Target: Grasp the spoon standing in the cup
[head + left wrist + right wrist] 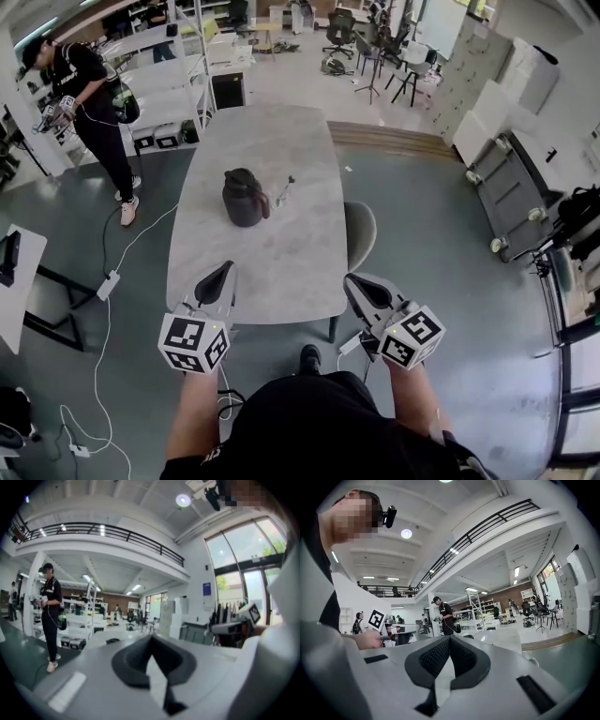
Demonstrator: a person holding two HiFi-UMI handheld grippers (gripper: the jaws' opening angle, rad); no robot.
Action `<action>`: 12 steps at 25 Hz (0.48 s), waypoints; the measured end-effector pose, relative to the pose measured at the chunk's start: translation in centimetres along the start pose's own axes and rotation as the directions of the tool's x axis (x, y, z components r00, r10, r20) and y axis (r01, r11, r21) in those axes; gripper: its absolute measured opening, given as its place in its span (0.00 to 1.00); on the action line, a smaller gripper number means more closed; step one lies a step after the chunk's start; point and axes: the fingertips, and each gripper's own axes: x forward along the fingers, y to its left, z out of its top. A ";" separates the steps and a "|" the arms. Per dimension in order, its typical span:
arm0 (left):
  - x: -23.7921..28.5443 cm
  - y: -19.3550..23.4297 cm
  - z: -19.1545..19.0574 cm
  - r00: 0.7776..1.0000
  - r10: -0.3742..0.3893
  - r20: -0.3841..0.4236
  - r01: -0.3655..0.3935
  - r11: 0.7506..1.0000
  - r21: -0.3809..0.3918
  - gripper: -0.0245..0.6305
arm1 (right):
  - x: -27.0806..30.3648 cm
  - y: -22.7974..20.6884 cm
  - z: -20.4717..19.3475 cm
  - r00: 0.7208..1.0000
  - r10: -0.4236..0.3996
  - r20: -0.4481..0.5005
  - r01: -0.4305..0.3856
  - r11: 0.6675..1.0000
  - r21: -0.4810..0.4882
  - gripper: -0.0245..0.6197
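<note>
My left tool (pixel 221 274) and right tool (pixel 360 284) are both pressed together and empty at the near edge of the grey worktop (pixel 281 272). The thin metal spoon (pixel 286 187) stands upright in a small cup (pixel 280 200) ahead, between them, just right of a dark jug (pixel 244 197). I judge the right tool's line clearer.

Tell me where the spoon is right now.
Head view: the spoon stands in a small cup on the table, just right of the dark jug.
</note>
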 end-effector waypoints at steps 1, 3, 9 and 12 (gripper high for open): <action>1.3 0.0 0.4 1.000 0.003 0.001 -0.003 1.000 0.006 0.05 | 0.4 -1.3 0.4 1.000 0.005 0.005 -0.005 1.000 0.004 0.03; 3.2 -0.4 1.1 1.000 0.013 -0.001 -0.013 1.000 0.011 0.05 | 1.0 -3.5 0.5 1.000 0.023 0.004 -0.023 1.000 0.018 0.03; 7.5 -1.2 2.2 0.999 0.025 -0.027 -0.024 0.999 0.043 0.05 | 3.8 -8.4 1.2 0.997 0.076 -0.007 -0.076 0.996 0.041 0.03; 7.9 -0.6 1.2 0.999 0.024 -0.037 -0.022 0.998 0.053 0.05 | 6.0 -8.3 0.3 0.995 0.100 -0.023 -0.098 0.993 0.058 0.03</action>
